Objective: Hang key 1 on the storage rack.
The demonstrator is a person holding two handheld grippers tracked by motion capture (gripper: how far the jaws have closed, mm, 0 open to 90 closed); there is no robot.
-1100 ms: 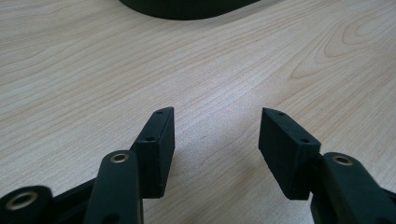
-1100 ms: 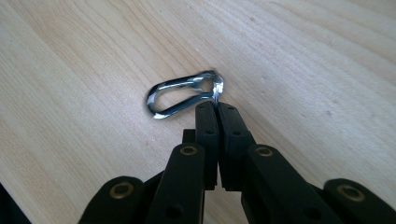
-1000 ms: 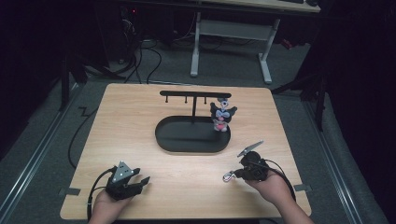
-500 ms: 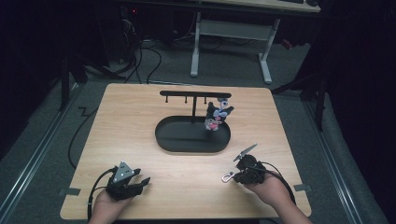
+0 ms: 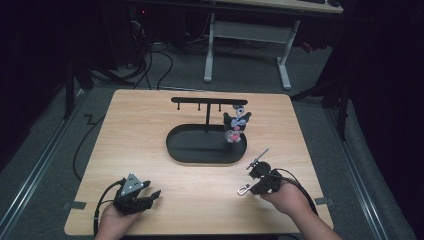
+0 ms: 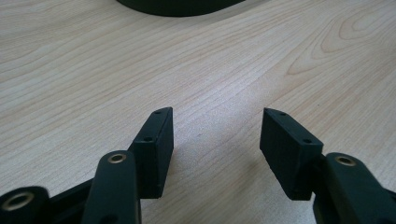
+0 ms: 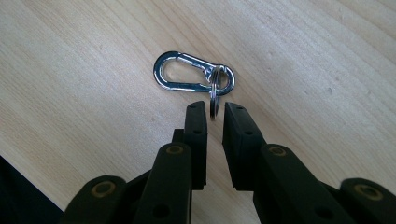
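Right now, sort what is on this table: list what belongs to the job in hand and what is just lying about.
In the job:
- right gripper, jaws slightly apart round the key ring, having just been opening
- snap hook with key ring

Lying about:
- left gripper, open
- black stand
- toy figure on the stand

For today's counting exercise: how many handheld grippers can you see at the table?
2: left gripper near left, open over the bare table; right gripper near right, jaws just been opening, the carabiner's ring between them.
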